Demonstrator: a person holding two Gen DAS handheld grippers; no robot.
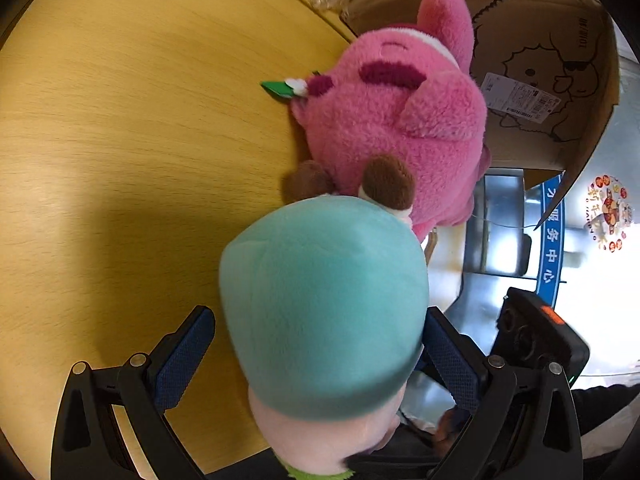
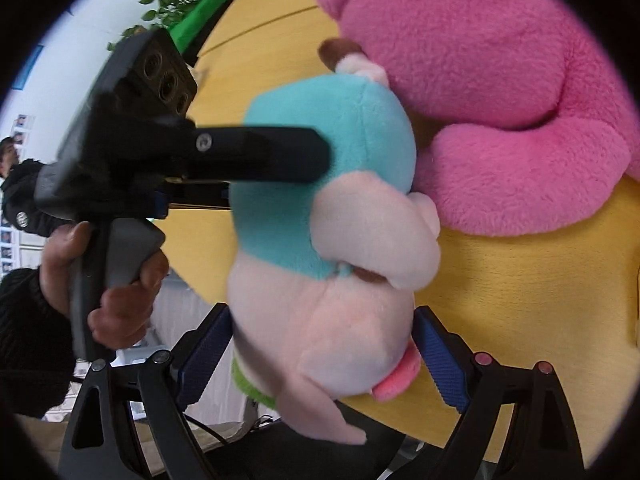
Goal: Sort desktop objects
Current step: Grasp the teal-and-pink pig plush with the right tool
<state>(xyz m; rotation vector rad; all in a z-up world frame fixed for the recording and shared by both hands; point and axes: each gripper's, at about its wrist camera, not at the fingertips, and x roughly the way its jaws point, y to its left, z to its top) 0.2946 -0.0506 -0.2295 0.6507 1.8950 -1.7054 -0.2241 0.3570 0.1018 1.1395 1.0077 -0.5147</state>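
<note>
Centrally, low in both frames: small pink plush with teal hat [image 1: 324, 304] sits between the blue pads of each gripper. Left gripper [image 1: 320, 352]: jaws spread; the right pad touches the hat's edge, the left pad stands clear of it with table showing between. Right gripper [image 2: 320, 356]: jaws spread around the toy's pink body [image 2: 320, 320]; contact with the pads hard to judge. In the right wrist view the left gripper's black finger [image 2: 260, 156] crosses mid-left onto the teal hat, hand [image 2: 116, 280] on its handle.

Count: two plush toys, two grippers, one cardboard box [image 1: 560, 80], upper right.

Big pink plush [image 1: 400, 120] lies on the yellow wooden table [image 1: 120, 160], touching the small toy's top.

Small toy's face is hidden in the left view; its lower part is cut off. Big plush cropped in the right view. Motion blur softens edges.
</note>
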